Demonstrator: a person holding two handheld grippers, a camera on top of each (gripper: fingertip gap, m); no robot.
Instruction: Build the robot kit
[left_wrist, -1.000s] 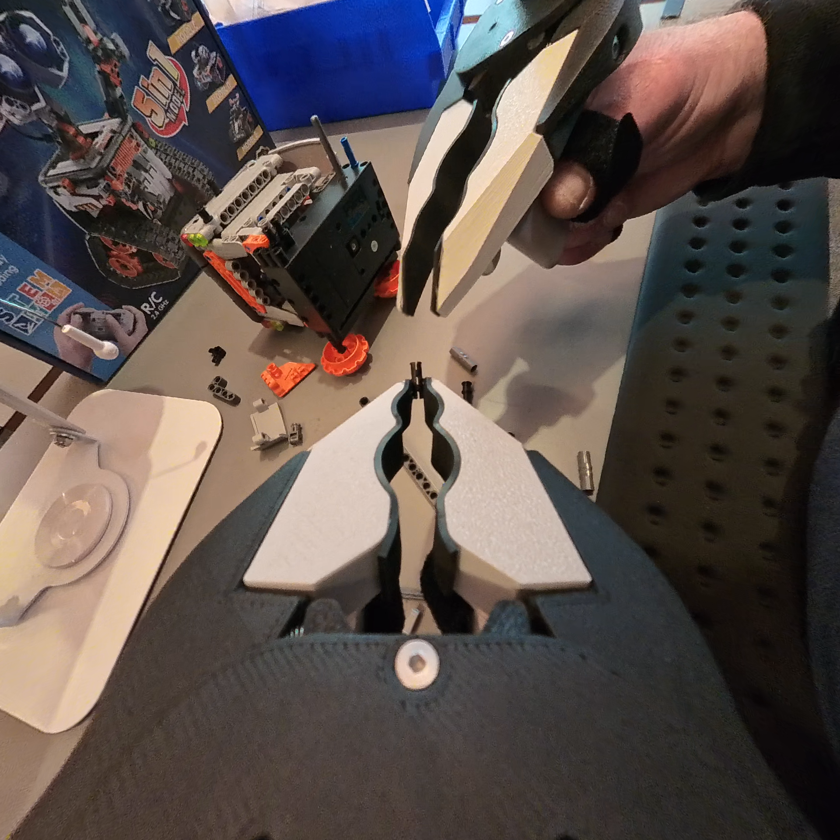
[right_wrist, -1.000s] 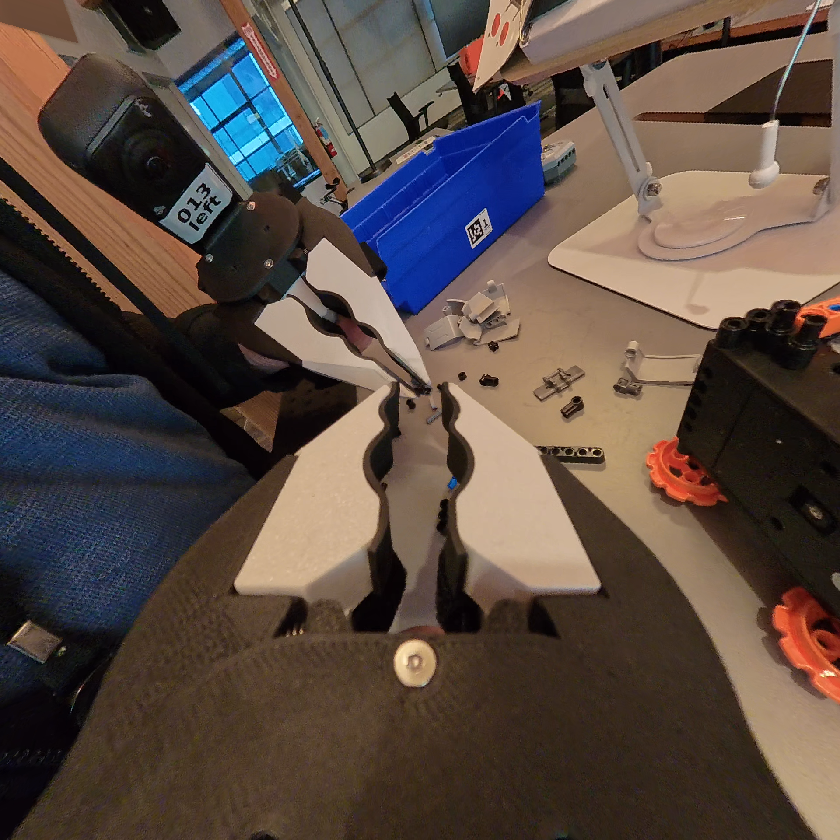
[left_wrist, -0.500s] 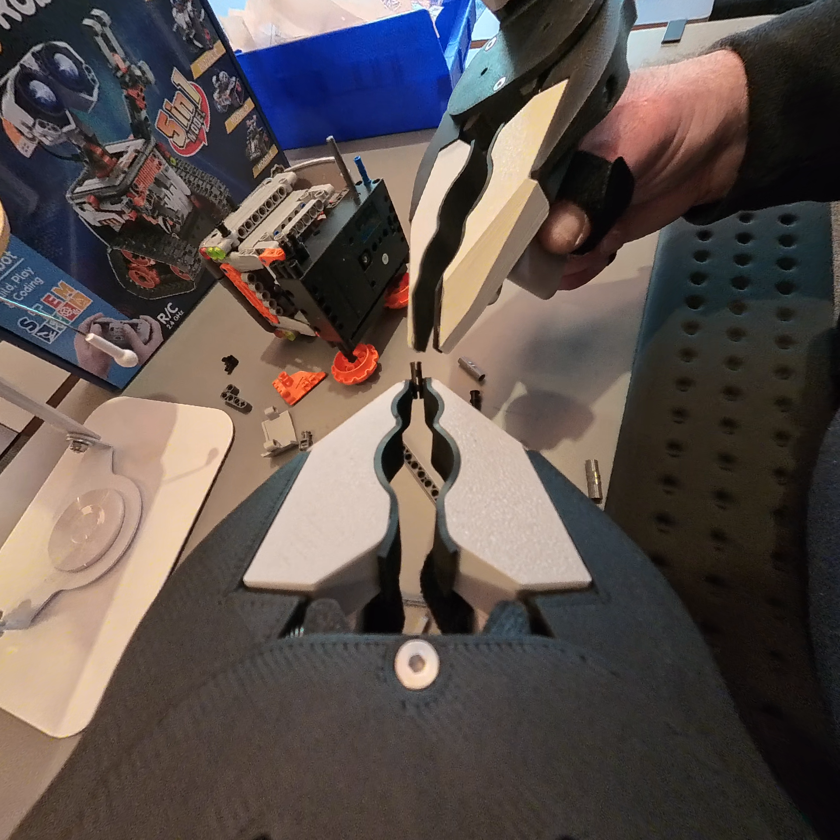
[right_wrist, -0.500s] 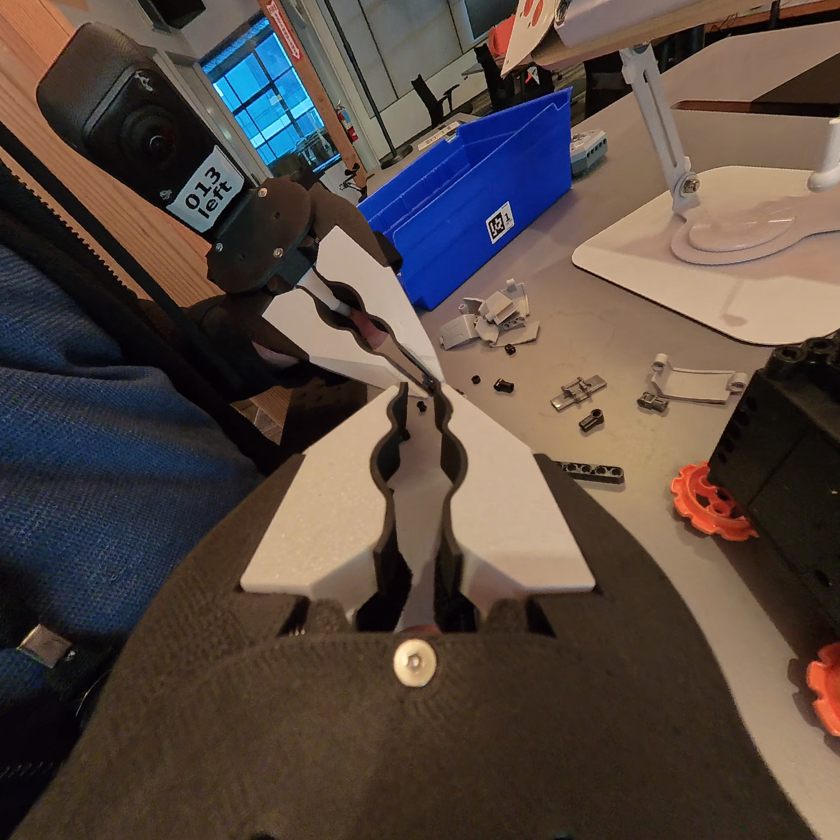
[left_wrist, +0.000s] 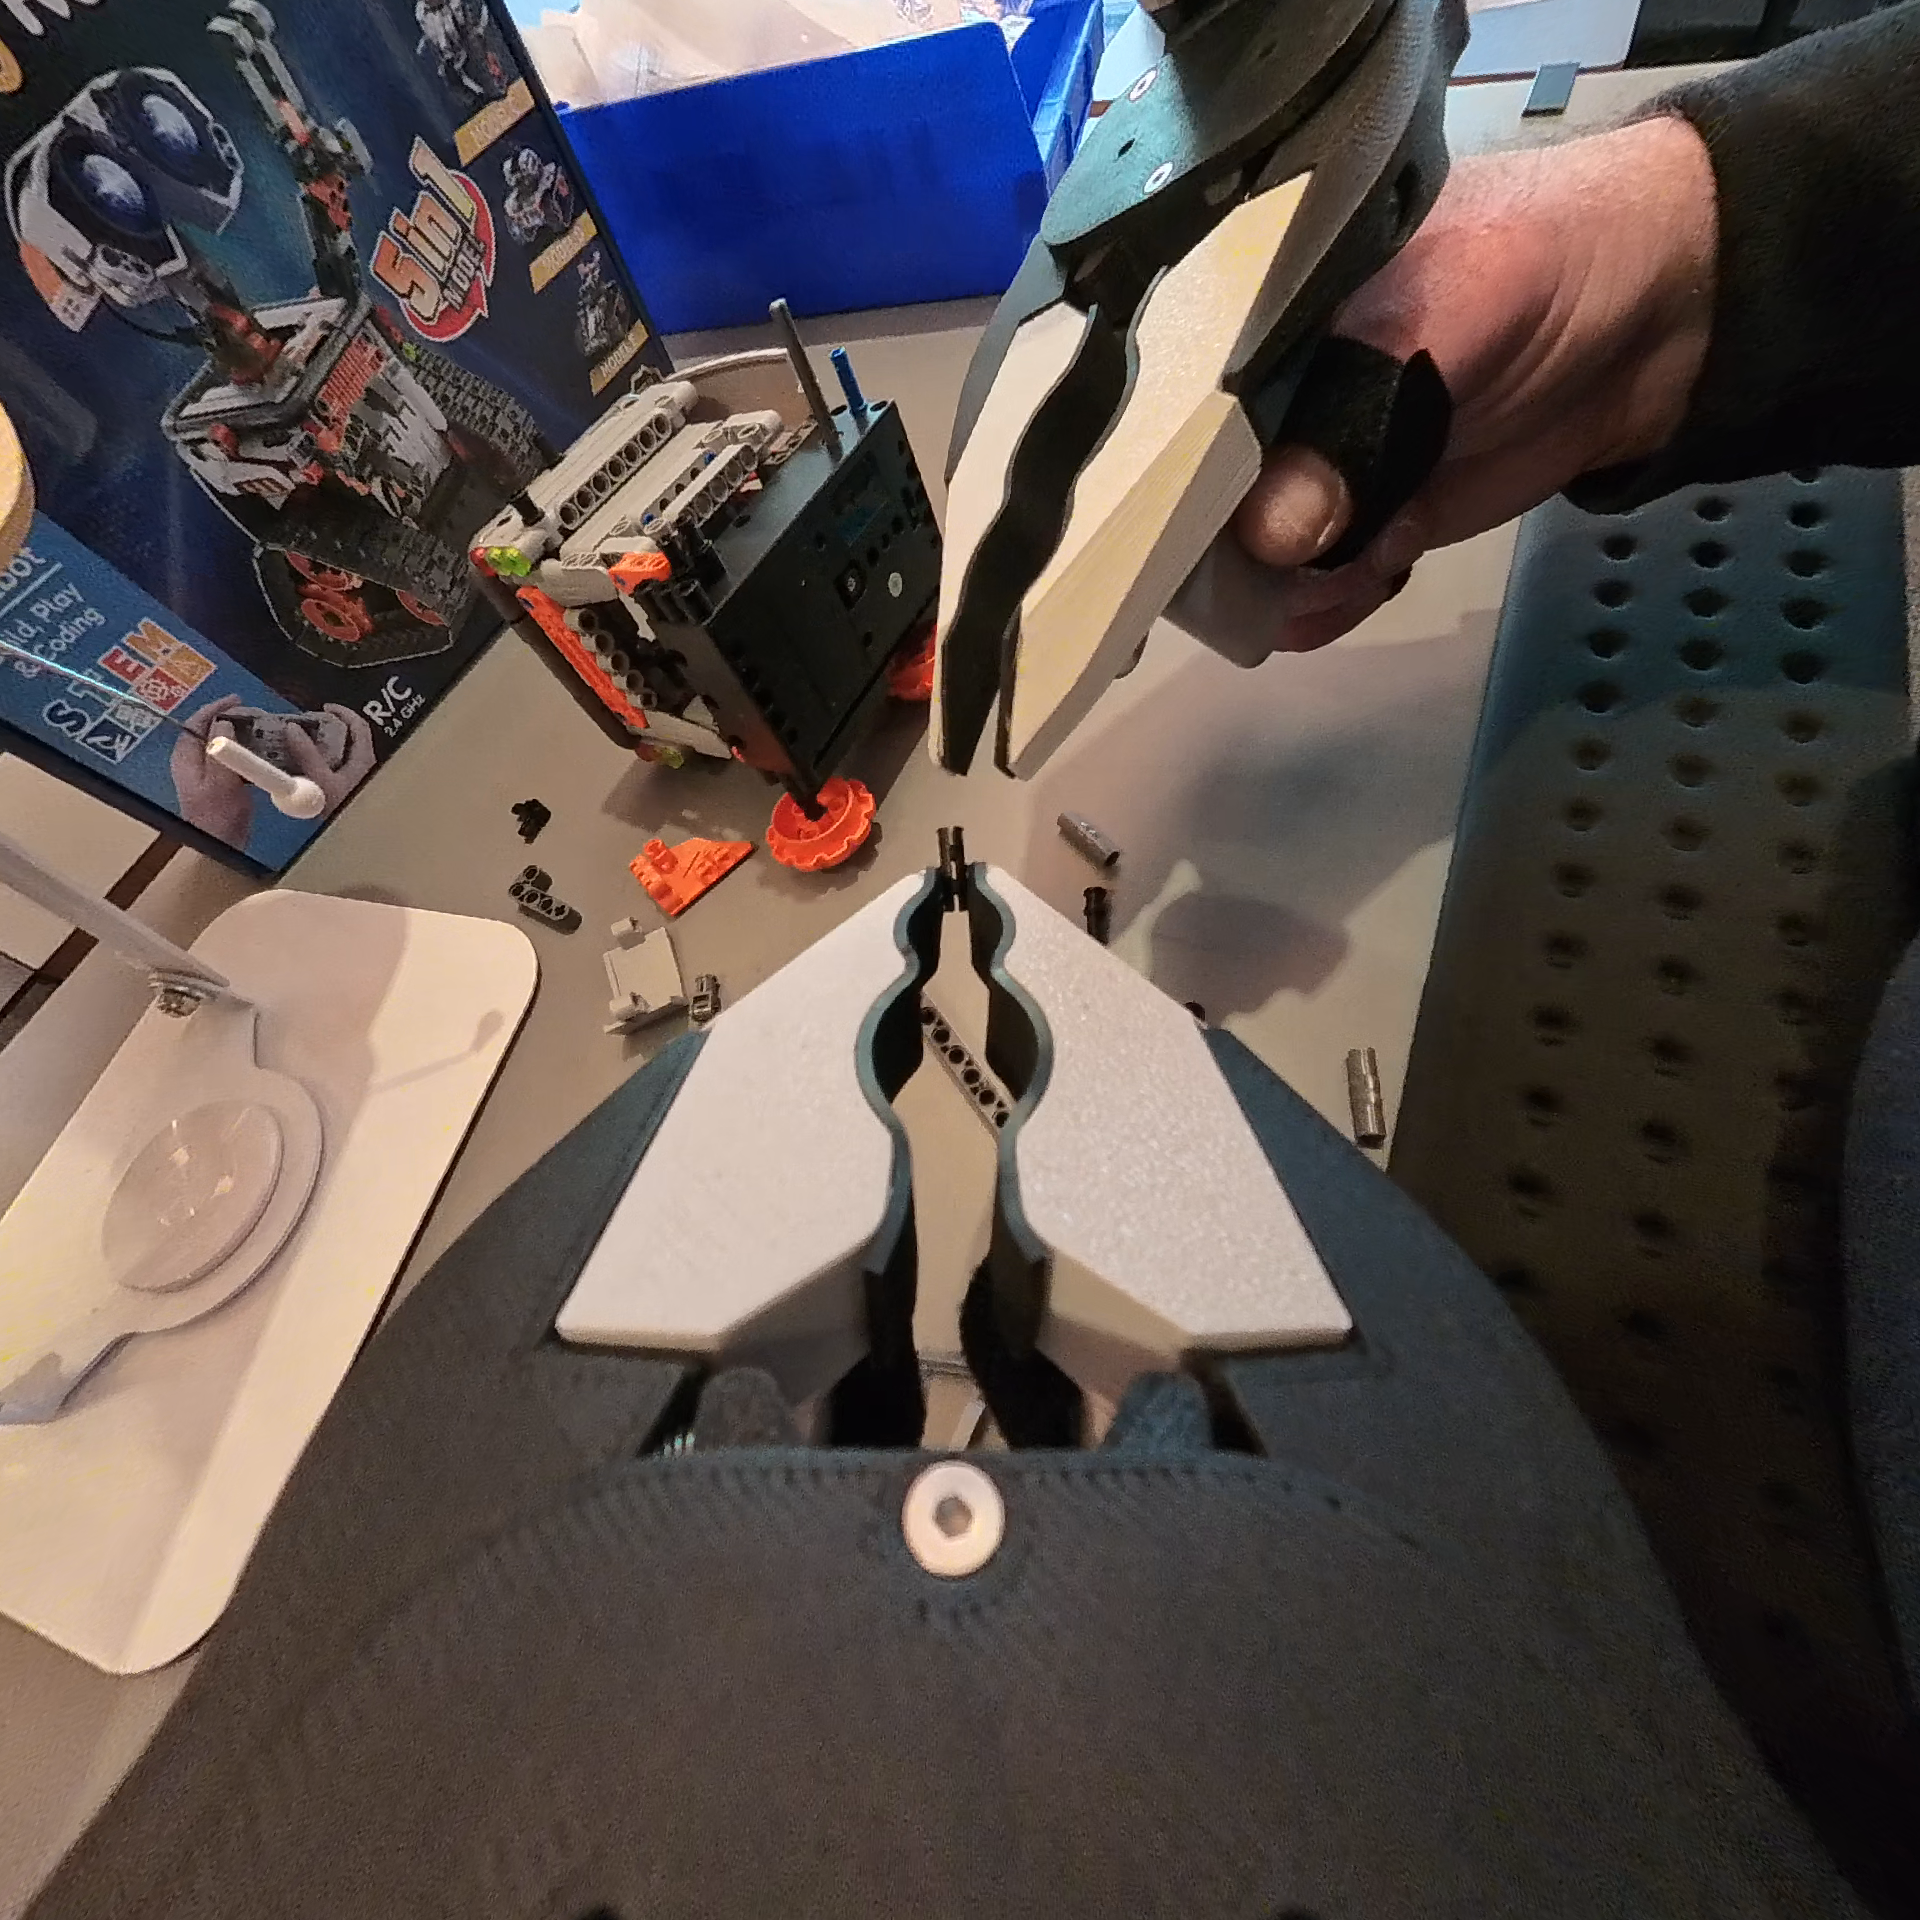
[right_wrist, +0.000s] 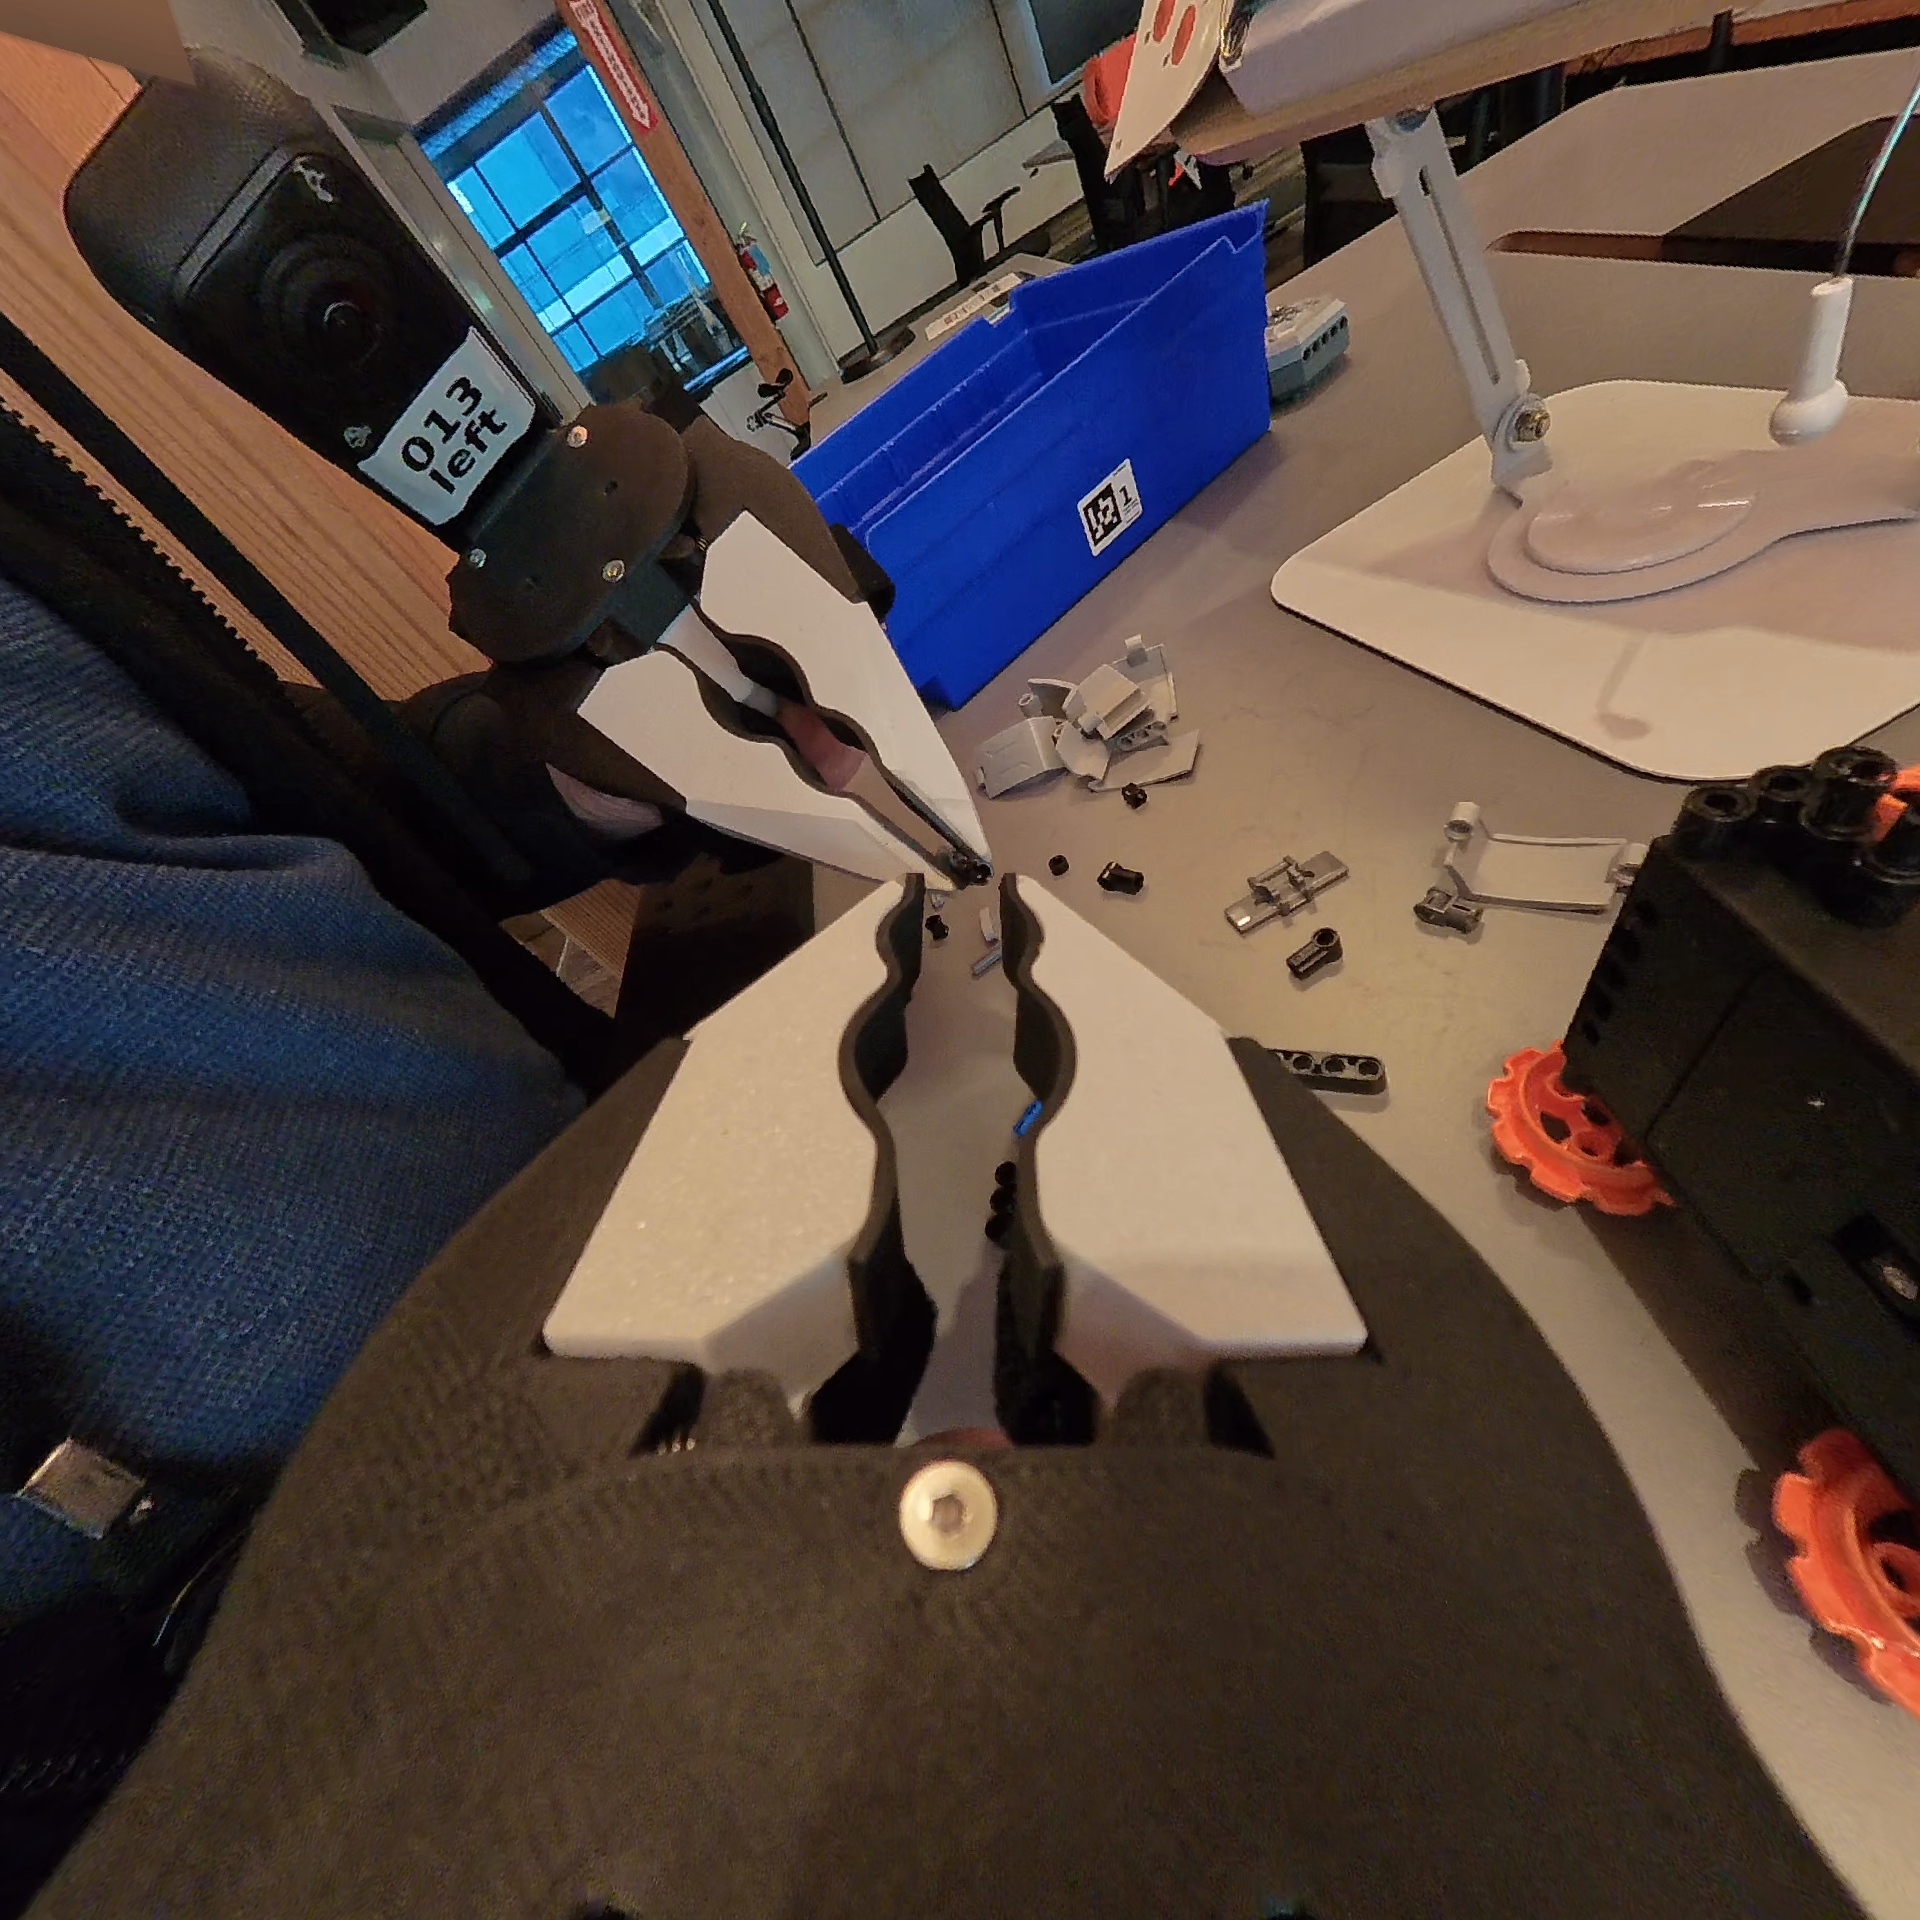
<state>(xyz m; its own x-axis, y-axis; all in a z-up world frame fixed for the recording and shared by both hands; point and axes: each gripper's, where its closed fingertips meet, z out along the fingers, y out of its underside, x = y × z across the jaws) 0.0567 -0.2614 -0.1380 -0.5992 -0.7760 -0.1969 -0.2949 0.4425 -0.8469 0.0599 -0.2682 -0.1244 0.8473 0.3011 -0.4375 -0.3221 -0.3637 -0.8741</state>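
My left gripper (left_wrist: 951, 885) is shut on a small black pin (left_wrist: 949, 850) that sticks out past its fingertips, held above the grey table. My right gripper (left_wrist: 974, 767) hangs just above and beyond the pin, tips pointing down at it, with a narrow gap between the fingers and nothing in it. In the right wrist view my right gripper (right_wrist: 962, 883) is open, and the left gripper (right_wrist: 951, 854) brings the pin (right_wrist: 971, 868) right up to its fingertips without touching them. A black block model with orange gear wheels (left_wrist: 769, 613) stands behind.
A printed toy box (left_wrist: 260, 416) and a blue bin (left_wrist: 810, 177) stand at the back. A white lamp base (left_wrist: 208, 1195) lies on the left. An orange wedge (left_wrist: 691, 868), a grey sleeve (left_wrist: 1088, 836), a black beam (right_wrist: 1330, 1065) and grey panels (right_wrist: 1091, 717) are scattered. A perforated dark seat (left_wrist: 1662, 935) is on the right. The tips of both grippers are at nearly the same place.
My right gripper came down toward the pin and narrowed its jaws, then widened them a little. The left gripper kept the pin and barely moved.
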